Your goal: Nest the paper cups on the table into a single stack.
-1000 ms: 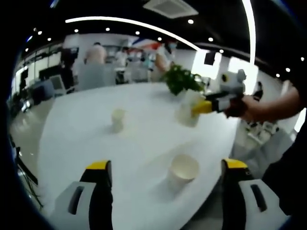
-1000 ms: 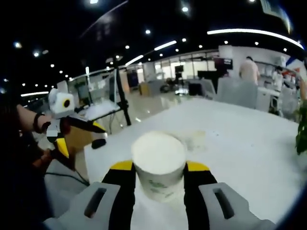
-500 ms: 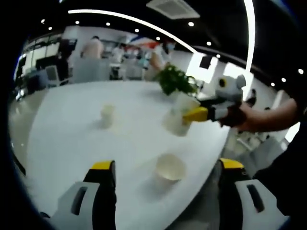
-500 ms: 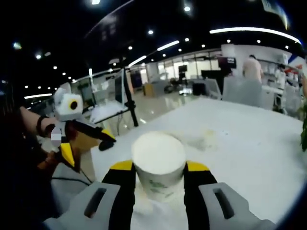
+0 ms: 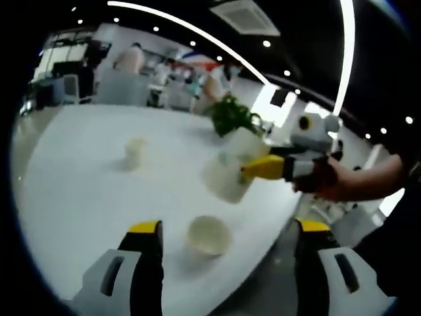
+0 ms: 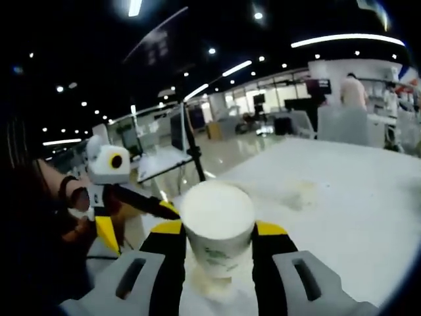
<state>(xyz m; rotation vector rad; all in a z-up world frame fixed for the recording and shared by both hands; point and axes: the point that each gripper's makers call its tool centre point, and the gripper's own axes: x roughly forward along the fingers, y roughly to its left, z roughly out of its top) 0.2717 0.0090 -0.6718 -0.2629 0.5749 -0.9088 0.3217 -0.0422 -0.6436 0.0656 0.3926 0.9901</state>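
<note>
On the white table (image 5: 79, 191), an open cup (image 5: 208, 235) stands near the edge and a far cup (image 5: 135, 151) sits further left. The right gripper (image 6: 218, 232) clamps a held cup (image 6: 217, 227) above the open one, while the left gripper (image 5: 223, 232) waits spread apart. I'd centre the held cup squarely over that rim, then lower straight.

The white table (image 5: 79, 191) carries two paper cups (image 5: 209, 235) (image 5: 134, 152) and, seemingly, a potted plant (image 5: 230, 115).

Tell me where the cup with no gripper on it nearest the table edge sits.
In the left gripper view, that open cup stands on the white table near its edge, below the cup carried by the right gripper.
</note>
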